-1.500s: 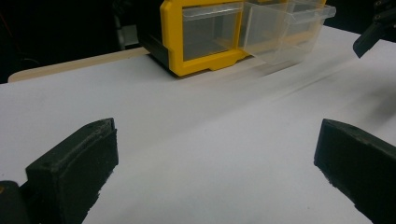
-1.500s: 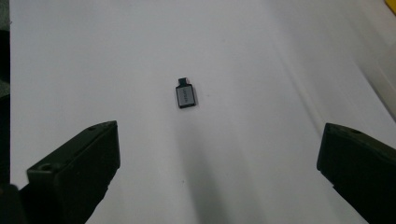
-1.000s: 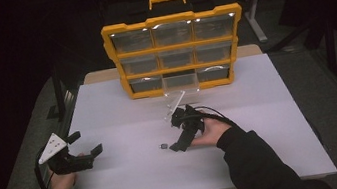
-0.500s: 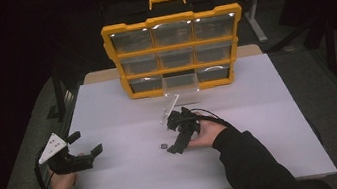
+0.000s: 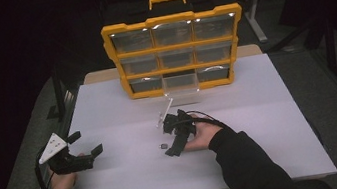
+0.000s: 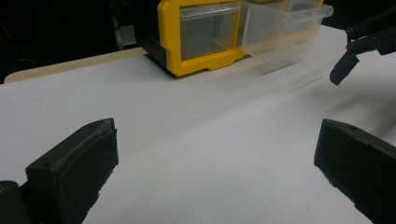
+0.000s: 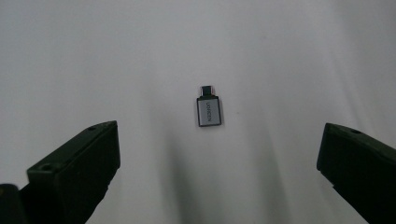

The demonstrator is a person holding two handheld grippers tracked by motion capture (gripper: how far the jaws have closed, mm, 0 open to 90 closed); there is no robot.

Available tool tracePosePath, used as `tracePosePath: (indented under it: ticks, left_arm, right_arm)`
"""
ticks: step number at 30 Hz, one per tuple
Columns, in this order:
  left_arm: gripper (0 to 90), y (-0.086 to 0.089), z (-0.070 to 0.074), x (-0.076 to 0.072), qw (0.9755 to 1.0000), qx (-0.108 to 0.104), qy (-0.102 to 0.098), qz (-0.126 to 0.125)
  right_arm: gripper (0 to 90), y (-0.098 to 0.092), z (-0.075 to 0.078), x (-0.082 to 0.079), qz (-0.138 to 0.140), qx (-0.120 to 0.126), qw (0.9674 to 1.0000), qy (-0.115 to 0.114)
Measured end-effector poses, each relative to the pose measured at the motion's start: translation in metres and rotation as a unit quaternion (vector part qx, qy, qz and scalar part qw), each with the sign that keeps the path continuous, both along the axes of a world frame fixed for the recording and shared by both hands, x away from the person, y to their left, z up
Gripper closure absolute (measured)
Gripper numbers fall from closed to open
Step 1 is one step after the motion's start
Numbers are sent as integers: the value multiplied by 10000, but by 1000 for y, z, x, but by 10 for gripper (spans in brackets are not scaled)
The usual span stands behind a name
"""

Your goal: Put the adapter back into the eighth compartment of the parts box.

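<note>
Both grippers, left (image 5: pixel 83 150) and right (image 5: pixel 170 144), gape wide.

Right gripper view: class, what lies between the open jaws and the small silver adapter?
Nothing: only bare white table separates the right gripper from the adapter in that view.

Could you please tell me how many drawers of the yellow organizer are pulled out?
1: the clear drawer at the middle of the bottom row of the yellow organizer sticks out over the table; the other eight sit flush.

Right gripper (image 5: pixel 170 145) tipped further down over the small grey adapter (image 5: pixel 162 146) than a second ago, wide-open jaws now straddling it from above, hand (image 5: pixel 198 135) shifted slightly toward the table's near edge
</note>
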State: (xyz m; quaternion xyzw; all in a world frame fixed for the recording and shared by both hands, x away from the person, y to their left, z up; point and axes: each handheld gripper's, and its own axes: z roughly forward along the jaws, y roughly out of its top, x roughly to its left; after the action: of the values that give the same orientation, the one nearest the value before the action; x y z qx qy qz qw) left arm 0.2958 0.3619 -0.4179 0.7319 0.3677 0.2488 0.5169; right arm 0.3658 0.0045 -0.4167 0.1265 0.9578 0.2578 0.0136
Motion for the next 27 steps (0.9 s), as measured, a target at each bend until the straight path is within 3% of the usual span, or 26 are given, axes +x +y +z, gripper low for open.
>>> tracePosePath:
  ticks: [17,27]
  left_arm:
    - [0,0,0,0,10000,0,11,-17]
    - [0,-1,0,0,10000,8,17,-29]
  right_arm:
    - [184,15,-3,7,264,-187,9992,231]
    - [371,19,-5,9,478,-294,9980,278]
